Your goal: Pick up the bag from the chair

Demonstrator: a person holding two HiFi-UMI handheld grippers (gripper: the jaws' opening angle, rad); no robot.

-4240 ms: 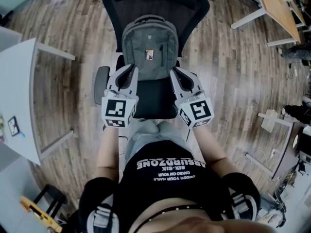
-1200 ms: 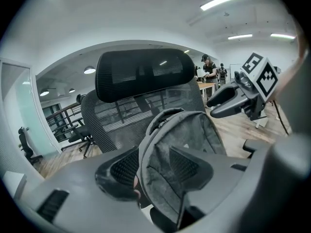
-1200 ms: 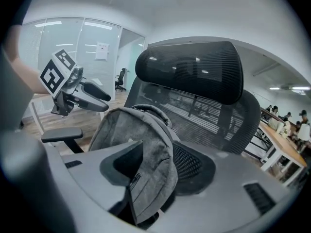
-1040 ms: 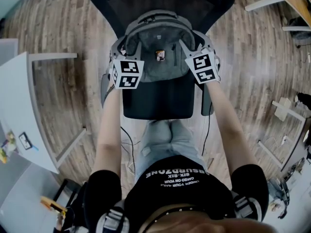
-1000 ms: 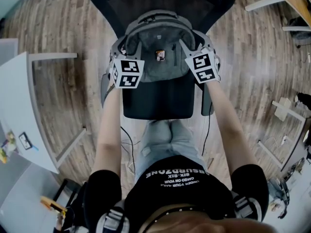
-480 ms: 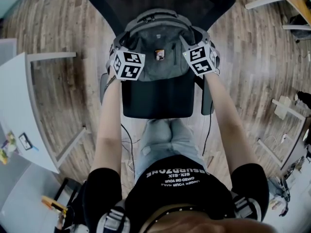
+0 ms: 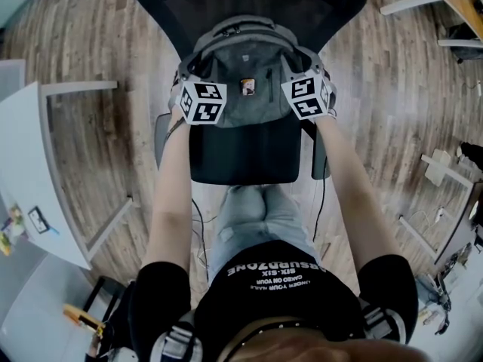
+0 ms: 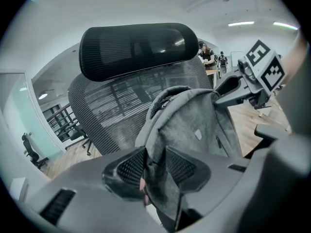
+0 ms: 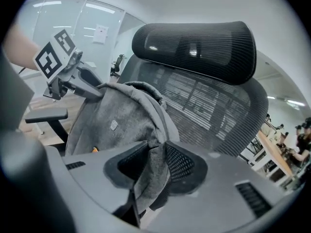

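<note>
Jaws newly tight on bag [image 7: 243,105] sides

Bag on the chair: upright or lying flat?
Upright: the bag stands on the chair seat, back against the mesh backrest.

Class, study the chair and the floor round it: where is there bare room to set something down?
Free: the seat front, between bag and front edge; floor between chair and white table; floor right of the chair. Crowded: the seat's back, where the left gripper and right gripper have just been closing their jaws on the bag's sides.
</note>
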